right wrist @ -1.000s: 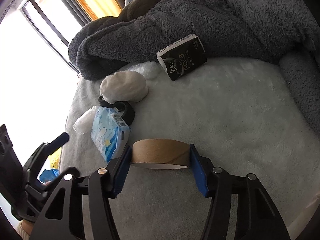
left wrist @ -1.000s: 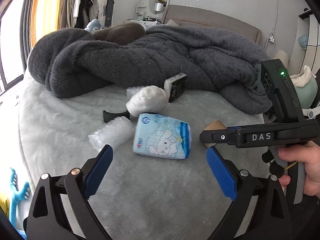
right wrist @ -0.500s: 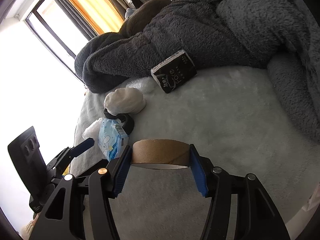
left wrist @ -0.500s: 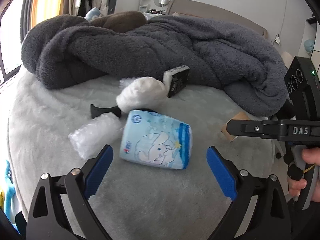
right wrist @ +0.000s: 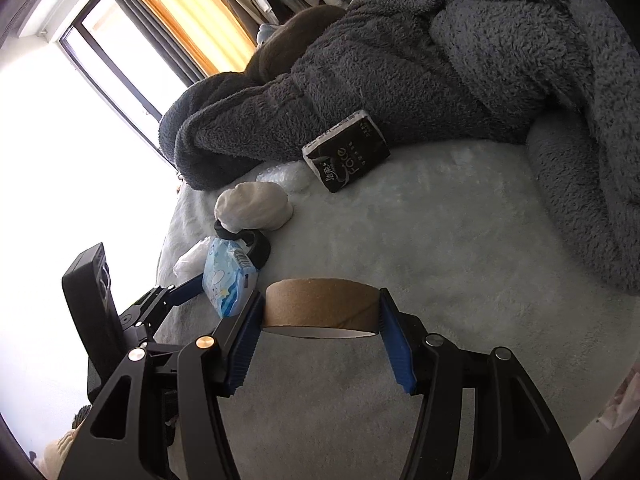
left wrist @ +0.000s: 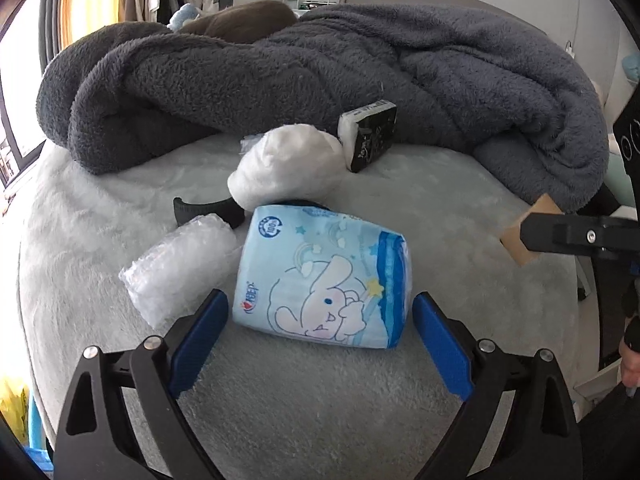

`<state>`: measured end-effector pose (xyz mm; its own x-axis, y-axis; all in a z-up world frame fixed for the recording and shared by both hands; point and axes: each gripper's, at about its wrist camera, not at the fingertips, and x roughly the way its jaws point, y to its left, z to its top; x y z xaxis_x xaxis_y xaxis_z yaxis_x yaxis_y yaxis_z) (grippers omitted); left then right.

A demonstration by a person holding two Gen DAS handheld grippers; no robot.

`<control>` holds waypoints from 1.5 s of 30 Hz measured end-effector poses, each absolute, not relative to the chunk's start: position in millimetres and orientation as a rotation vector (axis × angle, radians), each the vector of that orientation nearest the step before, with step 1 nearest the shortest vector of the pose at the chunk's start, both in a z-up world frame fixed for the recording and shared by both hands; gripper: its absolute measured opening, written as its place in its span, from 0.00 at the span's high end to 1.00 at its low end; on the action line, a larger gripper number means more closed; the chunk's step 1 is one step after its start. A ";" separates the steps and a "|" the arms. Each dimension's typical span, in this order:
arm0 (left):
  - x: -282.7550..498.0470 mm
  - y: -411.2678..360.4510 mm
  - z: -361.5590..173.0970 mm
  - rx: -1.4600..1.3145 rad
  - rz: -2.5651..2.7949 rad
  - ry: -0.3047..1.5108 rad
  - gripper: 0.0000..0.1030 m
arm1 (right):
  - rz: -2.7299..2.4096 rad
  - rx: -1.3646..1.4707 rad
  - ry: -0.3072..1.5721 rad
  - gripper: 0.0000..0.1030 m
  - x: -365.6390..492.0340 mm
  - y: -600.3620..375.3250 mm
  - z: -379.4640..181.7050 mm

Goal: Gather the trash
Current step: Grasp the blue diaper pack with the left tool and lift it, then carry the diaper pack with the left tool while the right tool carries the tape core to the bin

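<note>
A light blue tissue pack with a bunny print (left wrist: 324, 280) lies on the pale fuzzy bed cover. My left gripper (left wrist: 320, 320) is open, its blue pads on either side of the pack's near end. The pack also shows in the right wrist view (right wrist: 228, 280). My right gripper (right wrist: 320, 312) is shut on a brown cardboard tape roll (right wrist: 320, 304), held above the bed; the roll shows at the right edge of the left wrist view (left wrist: 520, 236). A bubble-wrap wad (left wrist: 180, 264), a white crumpled wad (left wrist: 288, 164), a black tissue pack (left wrist: 372, 136) and a black curved piece (left wrist: 204, 212) lie nearby.
A thick grey fleece blanket (left wrist: 320, 80) is heaped across the far half of the bed. A window (right wrist: 80, 120) with orange curtains is on the left. The bed's edge runs along the left and near sides.
My left gripper has moved forward and down onto the blue tissue pack, which now lies between its pads. My right gripper has lifted away to the right with the tape roll.
</note>
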<state>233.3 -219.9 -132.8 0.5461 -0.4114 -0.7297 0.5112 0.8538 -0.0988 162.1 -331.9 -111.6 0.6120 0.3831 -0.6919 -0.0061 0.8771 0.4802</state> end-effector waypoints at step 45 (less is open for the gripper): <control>141.3 -92.0 -84.2 0.007 -0.315 0.726 0.26 | 0.326 0.314 0.859 0.44 118.6 -228.3 -80.2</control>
<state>141.3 -92.0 -84.2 0.7026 -0.2807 -0.6538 0.2856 0.9529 -0.1022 118.6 -228.3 -80.2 0.6103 0.4020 -0.6826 -0.1525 0.9052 0.3967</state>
